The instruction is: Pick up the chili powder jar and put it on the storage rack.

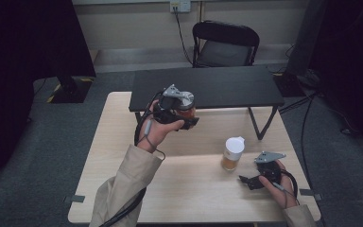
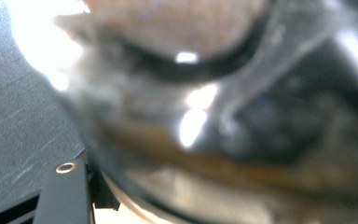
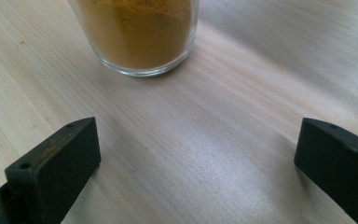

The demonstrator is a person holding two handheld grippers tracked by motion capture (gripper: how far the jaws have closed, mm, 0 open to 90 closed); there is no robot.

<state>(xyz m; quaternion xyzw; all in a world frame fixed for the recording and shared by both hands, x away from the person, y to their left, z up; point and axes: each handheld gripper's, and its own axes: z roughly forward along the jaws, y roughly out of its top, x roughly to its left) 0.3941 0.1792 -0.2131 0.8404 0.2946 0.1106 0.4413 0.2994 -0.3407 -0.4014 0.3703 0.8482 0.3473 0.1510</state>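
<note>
My left gripper [image 1: 187, 120] is raised over the table's far side, just before the black bench, and is shut on a glass jar of reddish contents [image 1: 187, 112]. In the left gripper view that jar [image 2: 205, 116] is a close blur beside one black finger [image 2: 65, 191]. A second glass jar [image 1: 232, 154] with a white lid and yellow-brown powder stands on the wooden table [image 1: 118, 142]. My right gripper [image 1: 246, 181] rests low just right of it, open. In the right gripper view the powder jar [image 3: 140, 32] stands ahead of the spread jaws, apart from my right gripper [image 3: 196, 163].
A low black bench [image 1: 208, 87] stands across the far part of the table, its leg [image 1: 262, 124] near the powder jar. A black folding chair [image 1: 224, 42] is behind it. Dark curtains flank the room and cables run over the grey floor.
</note>
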